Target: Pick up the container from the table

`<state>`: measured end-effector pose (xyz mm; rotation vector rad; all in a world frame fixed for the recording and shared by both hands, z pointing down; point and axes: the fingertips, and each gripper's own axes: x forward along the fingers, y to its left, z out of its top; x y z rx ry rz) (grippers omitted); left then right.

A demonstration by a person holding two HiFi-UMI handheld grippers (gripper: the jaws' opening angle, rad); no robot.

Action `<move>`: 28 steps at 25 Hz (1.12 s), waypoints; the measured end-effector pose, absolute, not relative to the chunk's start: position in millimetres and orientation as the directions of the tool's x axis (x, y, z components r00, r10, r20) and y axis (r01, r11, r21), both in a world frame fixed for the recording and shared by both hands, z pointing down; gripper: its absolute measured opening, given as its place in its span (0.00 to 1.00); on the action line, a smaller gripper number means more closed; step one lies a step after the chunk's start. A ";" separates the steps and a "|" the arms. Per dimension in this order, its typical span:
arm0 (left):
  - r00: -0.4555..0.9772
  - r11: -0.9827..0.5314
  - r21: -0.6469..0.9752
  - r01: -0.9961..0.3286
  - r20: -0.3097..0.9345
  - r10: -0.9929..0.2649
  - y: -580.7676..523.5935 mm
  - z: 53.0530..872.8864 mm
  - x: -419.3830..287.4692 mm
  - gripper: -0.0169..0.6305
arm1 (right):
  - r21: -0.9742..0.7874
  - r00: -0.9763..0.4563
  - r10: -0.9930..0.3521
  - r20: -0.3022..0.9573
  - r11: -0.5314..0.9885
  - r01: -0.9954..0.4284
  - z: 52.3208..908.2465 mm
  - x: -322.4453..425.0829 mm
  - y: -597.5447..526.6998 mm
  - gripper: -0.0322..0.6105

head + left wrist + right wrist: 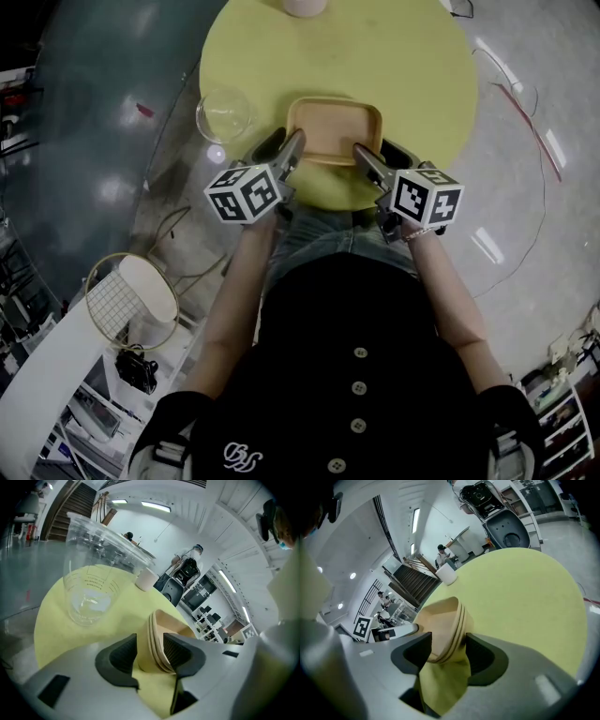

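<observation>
Tan, shallow and rectangular, the container rests on the yellow round table, close to the table's near edge and directly ahead of the person. Its long axis runs from side to side across the head view, so one short end faces each hand. The left gripper is at the container's near left corner and the right gripper at its near right corner. Both point forward and downward, and neither hand is noticeably nearer than the other. In the left gripper view the ridged rim wall stands upright between the two dark pads, one pad outside the wall and the other inside. The right gripper view shows the same arrangement on the opposite side. Both sets of jaws stand released. They straddle the rim closely, but no clamping is evident, and the container appears to sit flat on the table, not yet lifted. Judgement: the coming move depends on each rim wall staying centred between its pads as both sets close together. An uneven grip would probably tilt the container along its long axis. A clear measuring cup stands on the table to the left of the left gripper, apart from the container. A white cup sits at the far edge, well clear.
</observation>
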<state>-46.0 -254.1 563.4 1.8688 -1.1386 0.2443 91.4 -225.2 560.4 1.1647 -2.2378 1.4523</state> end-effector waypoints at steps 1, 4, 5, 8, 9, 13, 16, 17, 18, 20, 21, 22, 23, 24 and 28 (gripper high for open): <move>0.560 -0.170 0.594 -0.786 0.569 -0.602 -254.5 564.6 -44.4 0.30 | -0.655 -0.653 -0.490 0.577 0.200 -0.728 561.8 90.5 -225.6 0.39; 0.583 -0.194 0.598 -0.778 0.570 -0.579 -253.8 568.2 -39.6 0.29 | -0.635 -0.640 -0.488 0.594 0.204 -0.745 563.8 89.0 -226.7 0.38; 0.587 -0.198 0.600 -0.775 0.568 -0.577 -254.0 568.6 -38.6 0.29 | -0.631 -0.635 -0.487 0.600 0.200 -0.749 564.2 89.1 -227.9 0.36; 0.578 -0.191 0.596 -0.780 0.569 -0.584 -254.6 568.1 -38.9 0.26 | -0.609 -0.619 -0.475 0.626 0.198 -0.768 565.4 90.1 -229.4 0.32; 0.576 -0.193 0.592 -0.783 0.571 -0.585 -253.9 567.8 -38.7 0.25 | -0.592 -0.611 -0.470 0.637 0.209 -0.778 565.9 90.7 -228.8 0.32; 0.590 -0.225 0.584 -0.780 0.565 -0.577 -250.9 560.9 -29.8 0.23 | -0.523 -0.570 -0.478 0.668 0.244 -0.817 562.3 98.9 -231.5 0.30; 0.595 -0.221 0.604 -0.766 0.535 -0.601 -254.8 548.4 -24.6 0.23 | -0.532 -0.571 -0.498 0.653 0.236 -0.813 552.1 107.0 -238.5 0.28; 0.597 -0.220 0.613 -0.759 0.520 -0.611 -257.0 543.0 -23.9 0.23 | -0.533 -0.572 -0.505 0.647 0.237 -0.812 548.0 109.1 -241.3 0.26; 0.602 -0.223 0.622 -0.751 0.504 -0.619 -259.2 537.2 -23.2 0.23 | -0.535 -0.572 -0.513 0.640 0.237 -0.811 543.2 111.0 -244.0 0.25; 0.613 -0.241 0.630 -0.738 0.477 -0.630 -263.6 524.8 -21.3 0.23 | -0.539 -0.572 -0.535 0.621 0.239 -0.808 530.9 114.8 -249.4 0.23; 0.617 -0.252 0.630 -0.734 0.465 -0.635 -266.3 518.2 -20.1 0.23 | -0.538 -0.570 -0.549 0.612 0.240 -0.808 523.9 116.7 -252.5 0.23; 0.620 -0.262 0.630 -0.731 0.453 -0.641 -269.3 511.5 -18.7 0.23 | -0.532 -0.563 -0.565 0.603 0.242 -0.812 516.8 118.4 -255.8 0.23; 0.621 -0.268 0.631 -0.728 0.440 -0.648 -272.3 504.8 -17.4 0.23 | -0.522 -0.554 -0.581 0.596 0.243 -0.818 510.0 120.0 -259.0 0.23; 0.621 -0.272 0.634 -0.724 0.427 -0.657 -275.2 498.1 -16.0 0.23 | -0.512 -0.543 -0.598 0.589 0.244 -0.824 503.5 121.6 -262.1 0.23; 0.623 -0.278 0.671 -0.687 0.349 -0.700 -288.8 469.5 -14.2 0.23 | -0.498 -0.531 -0.651 0.541 0.260 -0.827 479.3 125.5 -273.8 0.23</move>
